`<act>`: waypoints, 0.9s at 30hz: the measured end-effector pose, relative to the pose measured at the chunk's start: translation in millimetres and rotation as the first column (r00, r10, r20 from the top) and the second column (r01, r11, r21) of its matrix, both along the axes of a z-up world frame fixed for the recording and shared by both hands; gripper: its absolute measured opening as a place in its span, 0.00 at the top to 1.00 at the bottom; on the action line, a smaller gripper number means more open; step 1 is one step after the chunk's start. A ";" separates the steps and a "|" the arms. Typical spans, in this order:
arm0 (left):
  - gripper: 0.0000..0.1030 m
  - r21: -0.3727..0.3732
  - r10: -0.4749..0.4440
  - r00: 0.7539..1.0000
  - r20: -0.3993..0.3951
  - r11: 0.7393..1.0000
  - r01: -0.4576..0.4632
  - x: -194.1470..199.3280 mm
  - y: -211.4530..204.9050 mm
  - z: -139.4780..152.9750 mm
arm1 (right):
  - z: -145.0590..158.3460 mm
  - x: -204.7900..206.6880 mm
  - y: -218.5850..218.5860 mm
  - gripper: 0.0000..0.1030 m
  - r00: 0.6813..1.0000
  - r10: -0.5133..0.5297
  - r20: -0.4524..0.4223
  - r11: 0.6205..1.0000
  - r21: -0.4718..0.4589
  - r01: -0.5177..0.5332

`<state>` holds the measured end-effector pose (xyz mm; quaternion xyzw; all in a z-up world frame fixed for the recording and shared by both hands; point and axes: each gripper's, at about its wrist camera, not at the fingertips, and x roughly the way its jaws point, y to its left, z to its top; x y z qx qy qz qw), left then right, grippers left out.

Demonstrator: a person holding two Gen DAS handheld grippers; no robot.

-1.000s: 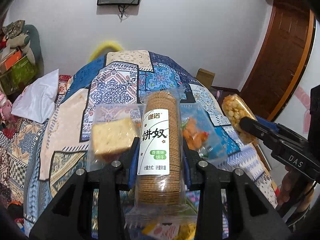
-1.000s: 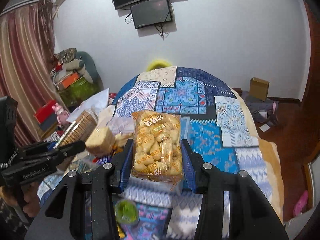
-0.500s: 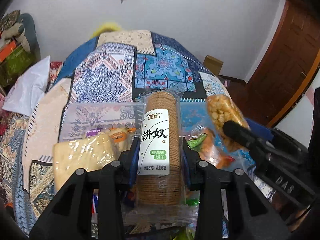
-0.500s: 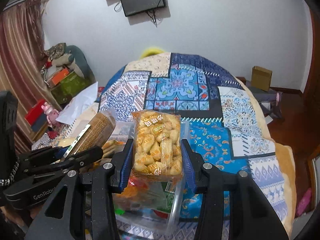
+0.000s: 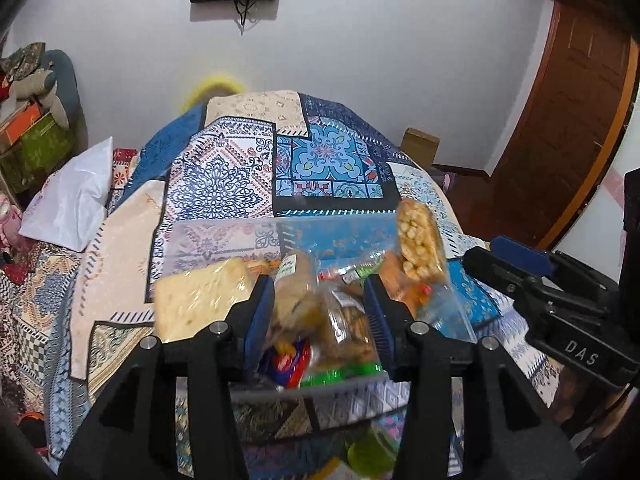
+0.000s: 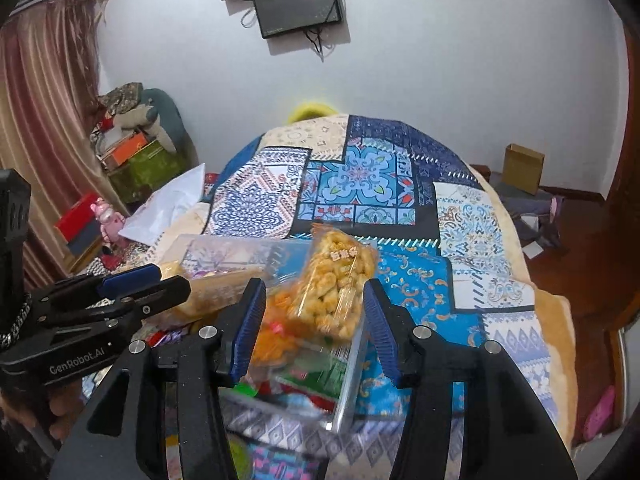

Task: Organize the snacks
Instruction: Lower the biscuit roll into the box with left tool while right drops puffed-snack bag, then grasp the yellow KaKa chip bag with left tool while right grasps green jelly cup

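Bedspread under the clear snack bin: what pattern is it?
A patchwork bedspread of blue, white and beige ornamental tile-like panels; clearest in the right wrist view.

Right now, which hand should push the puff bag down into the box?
Probably the right. The puff bag sits tilted at the edge of the box, right between the open fingers of the right gripper. The left gripper is open around the biscuit roll, with the bag off to its side.
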<state>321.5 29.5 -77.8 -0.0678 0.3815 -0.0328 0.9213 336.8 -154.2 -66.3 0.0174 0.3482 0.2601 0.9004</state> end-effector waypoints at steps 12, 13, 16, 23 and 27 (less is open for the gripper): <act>0.32 0.026 0.014 0.998 -0.057 1.000 -0.012 -75.2 1.5 -17.0 | -2.0 -62.0 -9.7 0.51 0.998 0.056 -0.014 0.998 -0.028 -0.056; 0.32 0.026 0.015 0.997 -0.073 1.000 -0.013 -79.8 0.9 -23.2 | -6.0 -66.6 -9.9 0.51 0.998 0.059 -0.021 0.998 -0.035 -0.060; 0.32 0.036 0.026 0.992 -0.125 0.999 -0.021 -91.0 -3.9 -43.7 | -14.9 -78.0 -12.0 0.51 0.997 0.068 -0.044 0.997 -0.040 -0.070; 0.31 0.050 -0.010 0.973 -0.231 0.999 0.022 -106.0 -31.5 -93.2 | -36.0 -97.8 -16.8 0.51 0.992 0.076 -0.101 0.996 -0.043 -0.081; 0.26 0.089 -0.003 0.974 -0.226 0.996 0.024 -114.2 -33.0 -102.1 | -48.6 -104.4 -16.5 0.51 0.986 0.084 -0.141 0.995 -0.045 -0.092</act>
